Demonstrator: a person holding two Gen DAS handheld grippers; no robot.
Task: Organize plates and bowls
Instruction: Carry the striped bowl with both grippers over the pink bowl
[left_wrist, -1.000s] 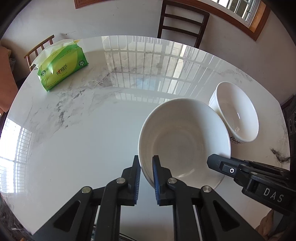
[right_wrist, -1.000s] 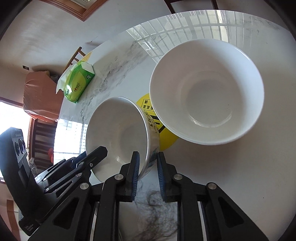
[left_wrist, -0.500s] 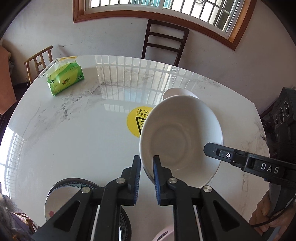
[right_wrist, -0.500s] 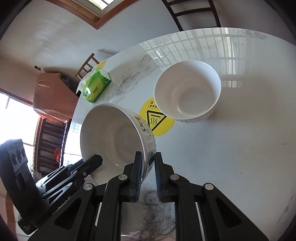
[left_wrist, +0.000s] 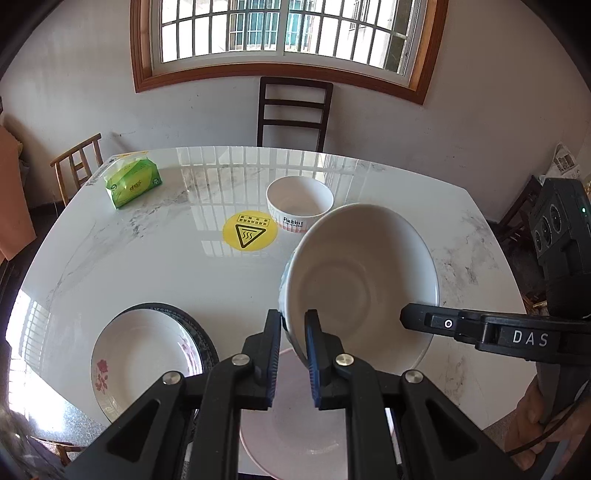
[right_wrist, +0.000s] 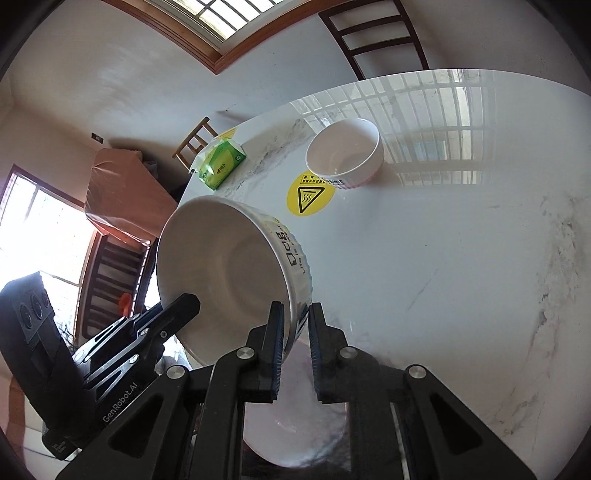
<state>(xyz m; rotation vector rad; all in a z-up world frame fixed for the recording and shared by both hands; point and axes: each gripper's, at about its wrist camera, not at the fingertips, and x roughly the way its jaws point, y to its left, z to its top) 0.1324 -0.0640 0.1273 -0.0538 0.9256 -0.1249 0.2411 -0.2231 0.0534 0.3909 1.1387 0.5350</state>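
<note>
Low in the frame, the left hand-held gripper (left_wrist: 292, 347) clamps the near rim of a tilted white bowl (left_wrist: 360, 284), raised off the marble table (left_wrist: 147, 266). The right hand-held gripper (left_wrist: 410, 318) reaches its rim from the right. A smaller bowl (left_wrist: 300, 203) stands beside a yellow sticker (left_wrist: 250, 231); a flowered plate (left_wrist: 144, 362) lies lower left.

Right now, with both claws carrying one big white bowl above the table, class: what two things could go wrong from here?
1. The large bowl hangs tilted, the left claw and right claw pinching only its thin rim; it may slip or swing.
2. A pink plate lies right below at the table edge; a drop could chip both.
</note>
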